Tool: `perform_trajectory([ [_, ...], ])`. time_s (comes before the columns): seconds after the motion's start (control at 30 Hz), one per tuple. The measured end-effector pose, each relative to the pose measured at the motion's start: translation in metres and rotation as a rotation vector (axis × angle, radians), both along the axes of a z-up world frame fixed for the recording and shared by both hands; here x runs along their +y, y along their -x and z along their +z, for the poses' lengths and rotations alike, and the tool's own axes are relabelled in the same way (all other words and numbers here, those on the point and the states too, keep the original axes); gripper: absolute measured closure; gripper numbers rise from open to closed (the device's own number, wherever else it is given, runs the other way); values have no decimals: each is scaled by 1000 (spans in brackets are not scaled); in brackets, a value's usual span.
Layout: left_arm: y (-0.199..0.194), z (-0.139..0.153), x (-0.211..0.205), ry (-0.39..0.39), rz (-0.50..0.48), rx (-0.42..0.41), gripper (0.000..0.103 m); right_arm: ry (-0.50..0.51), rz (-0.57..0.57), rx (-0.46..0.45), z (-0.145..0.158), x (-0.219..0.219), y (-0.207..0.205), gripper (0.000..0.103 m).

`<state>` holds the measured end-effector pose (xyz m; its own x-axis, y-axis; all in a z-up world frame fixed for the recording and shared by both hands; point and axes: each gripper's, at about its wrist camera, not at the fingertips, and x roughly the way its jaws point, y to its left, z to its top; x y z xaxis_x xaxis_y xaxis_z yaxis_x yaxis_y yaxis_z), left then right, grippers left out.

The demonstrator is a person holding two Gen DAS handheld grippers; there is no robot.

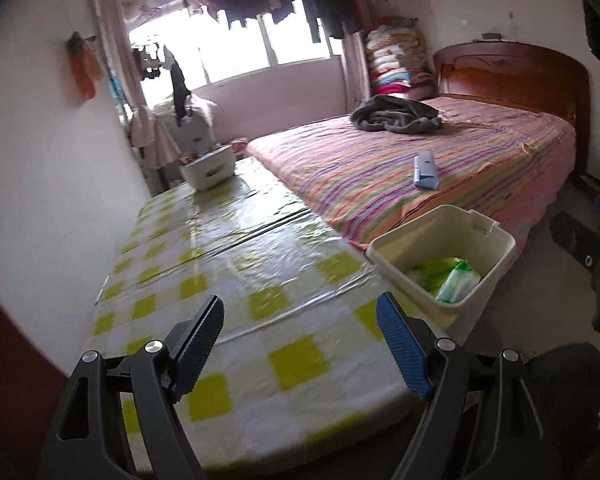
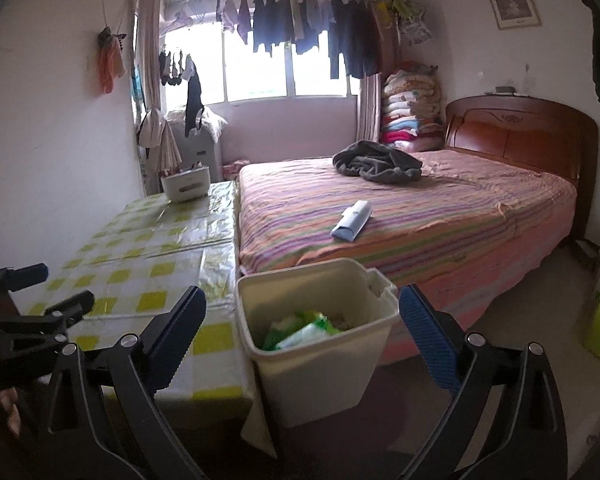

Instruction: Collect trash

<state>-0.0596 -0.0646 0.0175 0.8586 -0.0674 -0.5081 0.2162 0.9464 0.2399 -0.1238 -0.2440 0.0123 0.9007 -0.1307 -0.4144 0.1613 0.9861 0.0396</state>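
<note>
Right wrist view shows green wrappers (image 2: 300, 330) already in the bin (image 2: 320, 364) at six o'clock, both grippers (image 2: 302, 334) wide open and empty, table (image 2: 140, 264) bare.

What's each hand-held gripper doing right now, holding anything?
Left hand-held gripper: open, empty, over the table.
Right hand-held gripper: open, empty, near the bin.

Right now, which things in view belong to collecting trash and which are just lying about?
Belongs to the job:
- cream bin, beside the table
- green-and-white wrappers inside it
- pale blue carton on the bed, possibly trash

Just lying about:
- dark blanket on the bed
- white basket on the checked table
- folded quilts
</note>
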Motion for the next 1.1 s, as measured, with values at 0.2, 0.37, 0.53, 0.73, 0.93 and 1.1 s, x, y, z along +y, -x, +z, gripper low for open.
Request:
perform_trajectory([
  [0.2,20,-1,24,9,43,-3,21,28,5,29,7,5,14,7],
  [0.37,15,-3,31,28,31,25,21,54,-13,51,12,8,9,7],
  [0.53,-1,-9,30,27,1,59,21,44,-40,71,18,9,-5,7],
  [0.73,-23,-17,26,7,-15,90,21,37,-41,90,15,16,-31,7],
  [0.93,-42,-25,22,-25,-21,117,21,21,-33,111,6,16,-57,7],
  [1.1,-55,-30,16,-37,-26,141,21,7,-26,130,-3,9,-70,7],
])
